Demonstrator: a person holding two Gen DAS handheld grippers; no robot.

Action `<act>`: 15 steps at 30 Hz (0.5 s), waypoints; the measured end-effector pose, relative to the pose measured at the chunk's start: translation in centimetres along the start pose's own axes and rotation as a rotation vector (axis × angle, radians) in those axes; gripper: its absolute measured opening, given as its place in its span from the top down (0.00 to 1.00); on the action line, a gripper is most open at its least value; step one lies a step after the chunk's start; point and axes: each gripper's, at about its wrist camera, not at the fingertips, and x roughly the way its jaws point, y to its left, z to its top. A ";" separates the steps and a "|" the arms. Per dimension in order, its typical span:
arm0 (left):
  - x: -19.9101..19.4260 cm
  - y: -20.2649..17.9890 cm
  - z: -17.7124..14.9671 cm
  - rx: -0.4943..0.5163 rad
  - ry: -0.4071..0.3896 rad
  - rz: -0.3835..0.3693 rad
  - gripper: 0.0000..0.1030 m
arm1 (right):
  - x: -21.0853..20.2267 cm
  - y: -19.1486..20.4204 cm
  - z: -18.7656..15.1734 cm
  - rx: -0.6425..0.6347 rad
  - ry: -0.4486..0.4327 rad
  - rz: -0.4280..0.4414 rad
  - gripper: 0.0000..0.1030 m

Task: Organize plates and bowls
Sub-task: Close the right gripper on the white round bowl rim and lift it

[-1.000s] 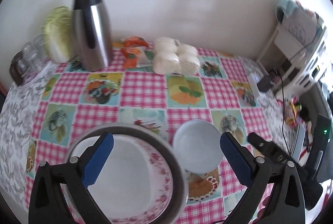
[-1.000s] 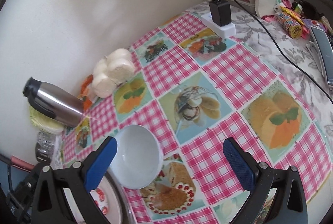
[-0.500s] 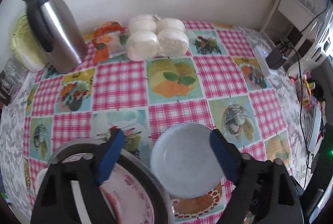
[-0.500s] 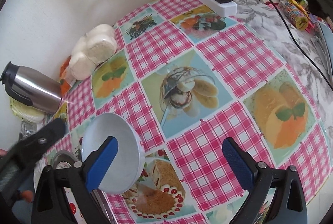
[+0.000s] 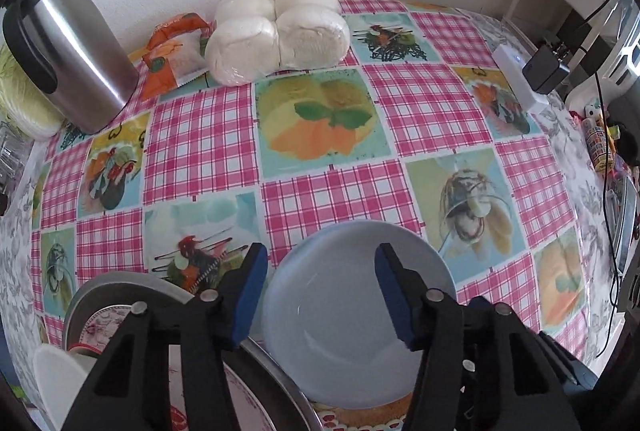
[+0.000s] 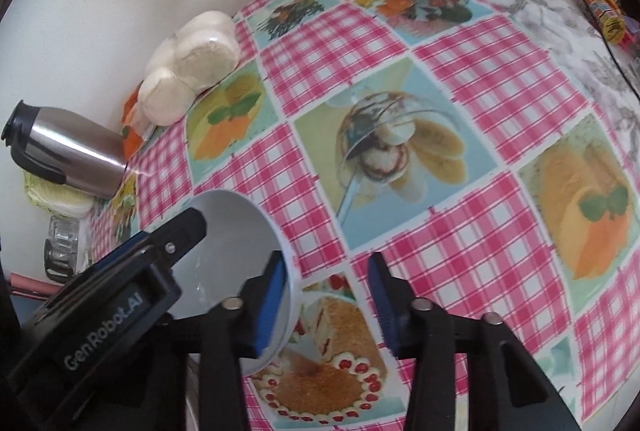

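Observation:
A white bowl point(image 5: 344, 319) sits on the checked tablecloth next to a grey metal basin point(image 5: 120, 281) that holds a floral plate point(image 5: 100, 319) and a small white dish point(image 5: 56, 379). My left gripper point(image 5: 318, 291) is open, its blue pads over the bowl's left rim and inside. The bowl also shows in the right wrist view point(image 6: 236, 255). My right gripper point(image 6: 326, 295) is open with its left pad against the bowl's right rim and its right pad outside the bowl. The left gripper's body point(image 6: 120, 295) shows there, over the bowl.
A steel thermos point(image 5: 68, 43), a bag of white buns point(image 5: 276, 35), an orange packet point(image 5: 172, 51) and a cabbage point(image 5: 20, 99) stand along the back wall. A power strip with a charger point(image 5: 520, 71) lies at the right, with cables and clutter beyond.
Both grippers have narrowed their jaws and moved in on the white bowl. The left one shifted right from over the basin to over the bowl. The bowl stays on the table.

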 end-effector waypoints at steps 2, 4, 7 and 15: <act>0.2 0.1 -0.1 -0.006 0.005 -0.002 0.49 | 0.2 0.3 -0.1 -0.010 0.006 0.011 0.71; 0.3 0.2 -0.1 -0.010 0.009 -0.003 0.53 | 0.2 0.5 -0.2 -0.014 0.003 0.038 0.86; 0.5 0.3 -0.2 -0.021 0.015 -0.012 0.56 | -0.2 0.8 -0.1 -0.026 -0.013 0.031 0.93; 1.2 -0.2 -0.6 -0.020 0.041 -0.029 0.65 | -0.9 -1.0 0.5 0.024 -0.037 0.000 0.93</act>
